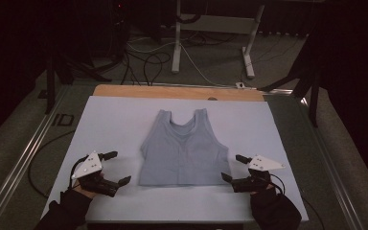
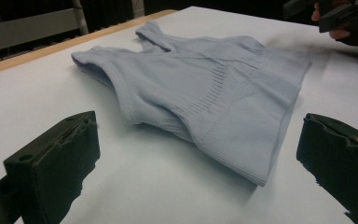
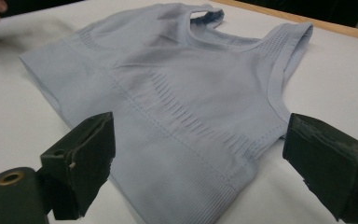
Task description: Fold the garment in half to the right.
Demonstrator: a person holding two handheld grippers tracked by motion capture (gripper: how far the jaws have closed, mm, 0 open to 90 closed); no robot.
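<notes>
Garment — pale blue tank top (image 1: 184,151) — lies flat on table (image 1: 110,120); left gripper (image 1: 116,168) and right gripper (image 1: 234,167) flank it, jaws wide apart, holding nothing.

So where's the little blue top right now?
In the high view, the blue top lies flat mid-table on the white sheet, between the open left gripper and right gripper.

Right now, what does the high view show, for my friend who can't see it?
A pale blue tank top lies flat on a white table. At its two bottom corners wait the left gripper and right gripper, both open and holding nothing.
</notes>
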